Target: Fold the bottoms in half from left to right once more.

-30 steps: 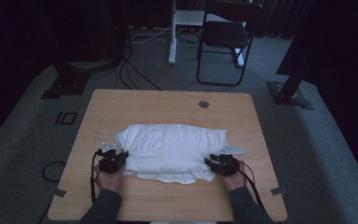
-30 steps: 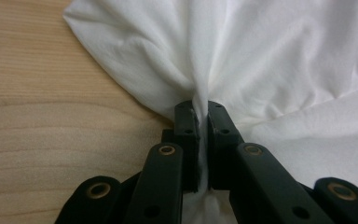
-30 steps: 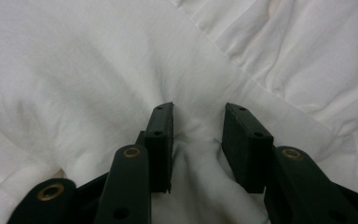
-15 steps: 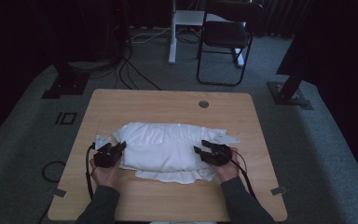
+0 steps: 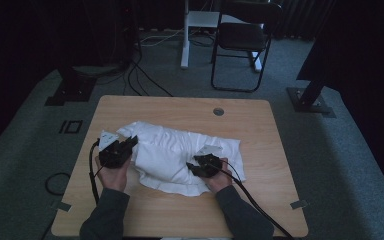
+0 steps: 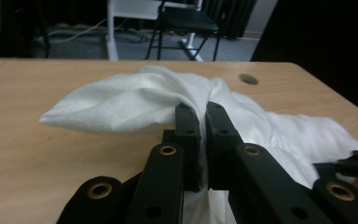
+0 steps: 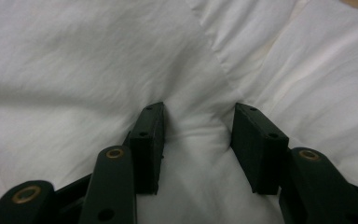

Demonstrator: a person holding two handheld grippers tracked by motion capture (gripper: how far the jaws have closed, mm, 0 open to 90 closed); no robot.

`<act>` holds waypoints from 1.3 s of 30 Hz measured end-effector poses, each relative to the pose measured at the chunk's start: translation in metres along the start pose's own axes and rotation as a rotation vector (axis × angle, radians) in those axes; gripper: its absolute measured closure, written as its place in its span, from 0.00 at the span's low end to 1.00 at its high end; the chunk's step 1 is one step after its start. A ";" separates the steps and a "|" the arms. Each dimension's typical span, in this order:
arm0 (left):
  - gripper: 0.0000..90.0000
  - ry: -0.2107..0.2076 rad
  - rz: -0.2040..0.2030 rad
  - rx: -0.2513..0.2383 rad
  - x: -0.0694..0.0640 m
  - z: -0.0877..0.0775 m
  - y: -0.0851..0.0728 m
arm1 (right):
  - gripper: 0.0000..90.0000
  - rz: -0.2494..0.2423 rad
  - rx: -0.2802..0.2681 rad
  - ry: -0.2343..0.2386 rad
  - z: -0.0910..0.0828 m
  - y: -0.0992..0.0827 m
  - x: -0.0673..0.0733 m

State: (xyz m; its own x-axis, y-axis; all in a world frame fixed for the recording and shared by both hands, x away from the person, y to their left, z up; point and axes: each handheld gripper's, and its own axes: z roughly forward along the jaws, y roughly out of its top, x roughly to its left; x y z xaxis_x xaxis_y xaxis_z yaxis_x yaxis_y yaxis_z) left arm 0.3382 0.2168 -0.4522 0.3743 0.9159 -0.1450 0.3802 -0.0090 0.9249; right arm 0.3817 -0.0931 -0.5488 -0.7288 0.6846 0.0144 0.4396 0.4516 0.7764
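Left gripper clamps the white cloth; right gripper, jaws just opening, sits open—I'd bite deep into the fold before lifting.

Your left claw is at the left end of the white cloth, near the left edge of the worktop. Your right claw lies on the cloth toward the near right part. A round hole sits near the far edge.
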 end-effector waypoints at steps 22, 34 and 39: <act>0.96 -0.097 0.131 -0.049 -0.045 0.008 0.036 | 0.56 0.058 0.026 0.102 -0.005 0.026 0.005; 0.96 -0.127 0.158 -0.036 -0.052 0.016 0.039 | 0.68 0.122 0.007 -0.012 0.037 0.061 -0.038; 0.96 -0.149 0.183 -0.027 -0.059 0.020 0.039 | 0.67 0.065 0.085 -0.041 0.058 0.056 -0.033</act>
State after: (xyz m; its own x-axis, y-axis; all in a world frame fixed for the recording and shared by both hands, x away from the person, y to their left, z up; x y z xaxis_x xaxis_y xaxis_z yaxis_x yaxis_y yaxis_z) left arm 0.3478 0.1546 -0.4144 0.5564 0.8306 -0.0224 0.2727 -0.1571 0.9492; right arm 0.4606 -0.0575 -0.5422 -0.6756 0.7364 0.0358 0.5298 0.4511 0.7182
